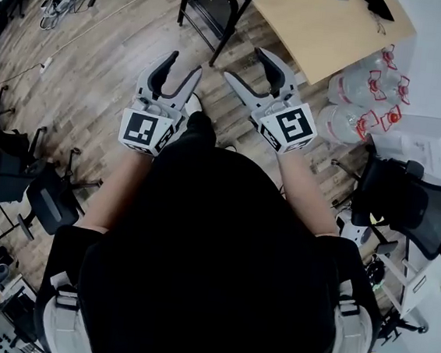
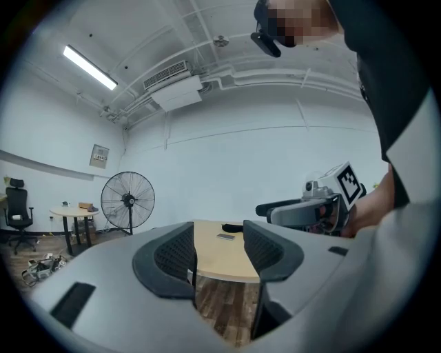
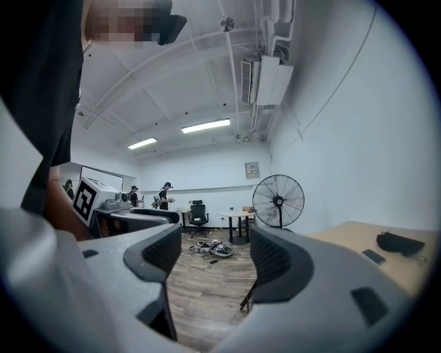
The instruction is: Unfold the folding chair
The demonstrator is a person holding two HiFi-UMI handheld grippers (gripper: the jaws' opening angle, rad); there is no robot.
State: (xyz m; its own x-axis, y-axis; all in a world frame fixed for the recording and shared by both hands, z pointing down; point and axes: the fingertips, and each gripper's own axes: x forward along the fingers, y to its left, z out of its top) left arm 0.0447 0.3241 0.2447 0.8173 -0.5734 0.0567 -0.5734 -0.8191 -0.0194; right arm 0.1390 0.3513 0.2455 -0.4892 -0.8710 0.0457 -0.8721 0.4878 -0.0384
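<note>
Left gripper (image 1: 184,64): grey two-jaw claw with black ribbed pads, held level in front of the person's black-shirted torso, on the near side of the light wooden table (image 1: 330,27). In its own view the left gripper (image 2: 219,238) stands moderately wide open, and the pads touch nothing. Only the table edge and the wood-plank floor (image 1: 99,65) show through the gap. Right gripper (image 1: 246,65): same build, beside the left one and closer to the table's near corner. The two are close together but apart. In its own view the right gripper (image 3: 216,241) is spread wide and holds nothing, with bare floor visible between the pads. Black metal folding chair (image 1: 219,3): stands on the floor just off the table's left edge, beyond both claws and clear of them. Neither claw has contact with it. Its frame is only partly in the head view, so I cannot tell how far it is unfolded. Clear plastic water bottles with red handles (image 1: 362,93) lie on the floor at the table's near right side. A black mesh office chair (image 1: 406,203) stands further towards the person from the table than the bottles do. A round black pedestal fan (image 2: 128,200) stands against the white wall to the left of the table.
</note>
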